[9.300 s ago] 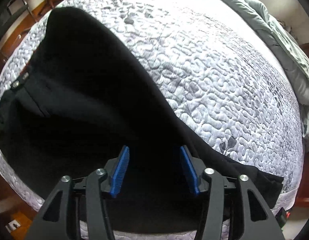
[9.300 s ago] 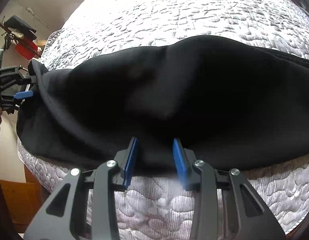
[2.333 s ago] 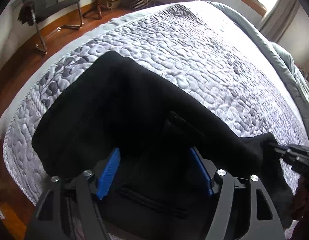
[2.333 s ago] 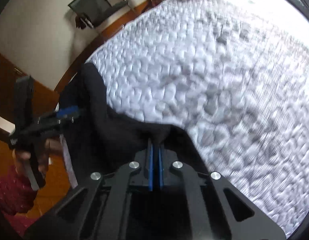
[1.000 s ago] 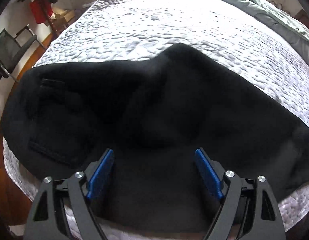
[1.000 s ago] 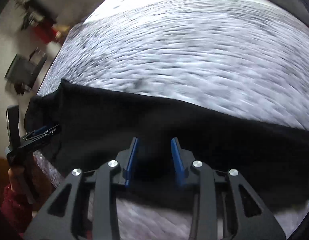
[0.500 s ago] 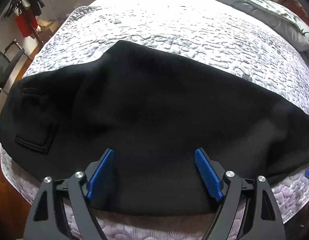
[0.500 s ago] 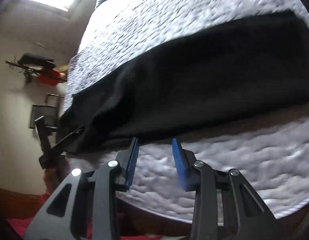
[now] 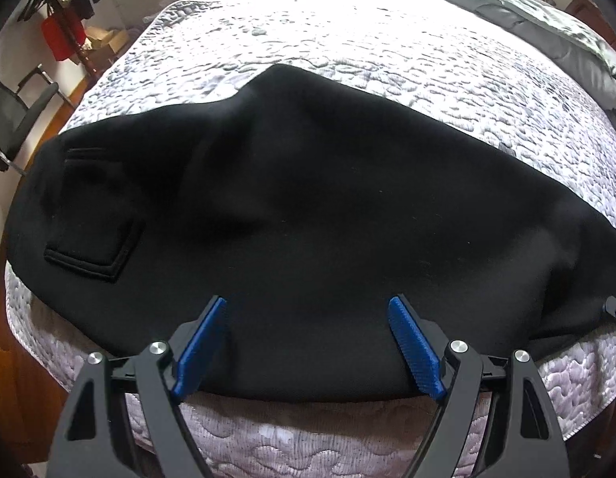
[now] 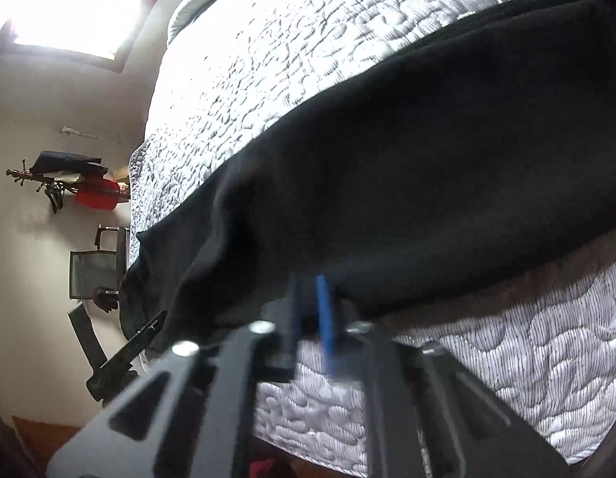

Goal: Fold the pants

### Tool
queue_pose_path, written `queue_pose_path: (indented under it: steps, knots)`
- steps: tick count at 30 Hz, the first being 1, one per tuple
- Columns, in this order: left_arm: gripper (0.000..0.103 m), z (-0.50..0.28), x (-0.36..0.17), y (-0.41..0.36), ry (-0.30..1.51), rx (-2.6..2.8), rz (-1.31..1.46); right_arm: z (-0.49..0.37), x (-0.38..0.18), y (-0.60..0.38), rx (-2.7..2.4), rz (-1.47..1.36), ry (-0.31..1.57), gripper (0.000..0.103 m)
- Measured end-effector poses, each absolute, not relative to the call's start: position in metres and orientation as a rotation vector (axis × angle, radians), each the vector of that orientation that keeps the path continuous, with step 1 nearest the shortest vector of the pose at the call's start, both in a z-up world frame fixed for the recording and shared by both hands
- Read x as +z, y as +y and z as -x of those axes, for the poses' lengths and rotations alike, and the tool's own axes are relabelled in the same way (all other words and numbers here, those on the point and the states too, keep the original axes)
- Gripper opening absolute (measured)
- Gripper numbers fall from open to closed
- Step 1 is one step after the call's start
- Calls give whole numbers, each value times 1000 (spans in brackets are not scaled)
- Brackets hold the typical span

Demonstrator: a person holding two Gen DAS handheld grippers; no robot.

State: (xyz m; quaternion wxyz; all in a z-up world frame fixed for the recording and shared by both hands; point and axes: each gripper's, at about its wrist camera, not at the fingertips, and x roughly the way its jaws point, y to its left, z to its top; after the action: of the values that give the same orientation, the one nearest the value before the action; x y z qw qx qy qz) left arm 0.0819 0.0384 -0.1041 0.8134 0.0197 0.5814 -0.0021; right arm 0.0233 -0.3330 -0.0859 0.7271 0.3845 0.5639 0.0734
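Black pants [image 9: 308, 199] lie folded lengthwise across the near edge of the quilted bed [image 9: 348, 40], with a back pocket [image 9: 93, 219] facing up at the left. My left gripper [image 9: 308, 304] hovers over their near edge, open wide, with nothing between its blue pads [image 9: 411, 342]. In the right wrist view the pants [image 10: 387, 179] run across the bed's edge. There my right gripper [image 10: 308, 290] is blurred, its pads together at the near hem and shut on the cloth's edge.
A grey duvet [image 9: 527, 8] is bunched at the far right of the bed. A black chair [image 9: 17, 119] and a coat stand with a red bag [image 9: 61, 36] stand by the wall on a wooden floor. The mattress side [image 10: 507, 358] drops off below the pants.
The right gripper has rolled, come down to the pants' near hem and shut there. The left gripper has drifted a little along the pants and stayed open.
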Motion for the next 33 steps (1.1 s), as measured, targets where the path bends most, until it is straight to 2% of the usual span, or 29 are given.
queue_pose_path:
  steps: [2,3,5,9,11,14,16,18,23,26,29,33]
  knots:
    - [84,-82,-104,36,1240,-9,-55,-24,-85,-332,154,-851,1238,2]
    - [84,-82,-104,35,1240,-8,-58,-23,-83,-334,151,-853,1244,7]
    - [84,-82,-104,35,1242,-12,-57,-21,-81,-333,158,-847,1258,11]
    - [84,-82,-105,37,1247,-8,-44,-14,-79,-322,160,-820,1296,32]
    - [84,-82,-106,38,1251,-9,-39,-15,-83,-315,156,-825,1312,36]
    - [84,-80,-105,39,1250,-12,-46,-24,-90,-317,128,-863,1311,37]
    - [84,-80,-104,40,1248,-10,-51,-30,-92,-320,115,-879,1300,31]
    - [84,-80,-104,42,1250,-6,-47,-33,-92,-322,112,-879,1285,0]
    - [84,-82,-105,45,1256,4,-36,-28,-81,-335,84,-887,1237,0]
    - [84,-83,-106,44,1253,1,-38,-19,-79,-338,107,-901,1261,11]
    - [84,-82,-107,42,1256,-4,-41,-14,-80,-331,88,-859,1300,38]
    - [84,-80,-107,42,1254,-11,-46,-6,-90,-330,46,-870,1337,39]
